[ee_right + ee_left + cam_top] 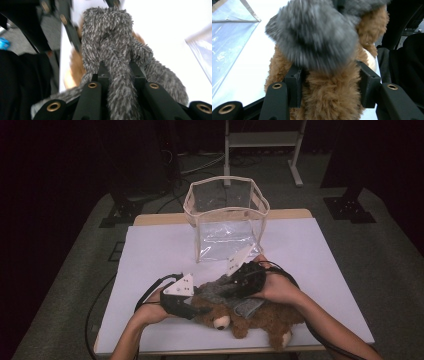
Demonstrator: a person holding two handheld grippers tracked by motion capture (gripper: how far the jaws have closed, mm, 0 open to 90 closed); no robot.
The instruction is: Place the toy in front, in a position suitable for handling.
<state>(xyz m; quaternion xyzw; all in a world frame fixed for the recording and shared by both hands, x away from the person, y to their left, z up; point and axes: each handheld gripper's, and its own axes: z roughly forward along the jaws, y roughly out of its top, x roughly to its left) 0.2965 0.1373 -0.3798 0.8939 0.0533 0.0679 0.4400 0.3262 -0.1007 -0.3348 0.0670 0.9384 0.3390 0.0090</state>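
Two tools on one toy: brown plush bear [252,317] lies at table's near edge, grey fuzzy scarf [220,287] bunched over it. My left gripper [192,306] clamps bear's brown fur; my right gripper [119,72] pinches scarf strand tight. Clear plastic bag [225,220] stands open just beyond, on white table [325,250]. No readable writing. Left gripper view shows pads [293,86] sunk into fur.

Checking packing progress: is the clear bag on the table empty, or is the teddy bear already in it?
Empty. The clear bag stands upright and open-topped with nothing inside; the teddy bear lies on the table in front of it.
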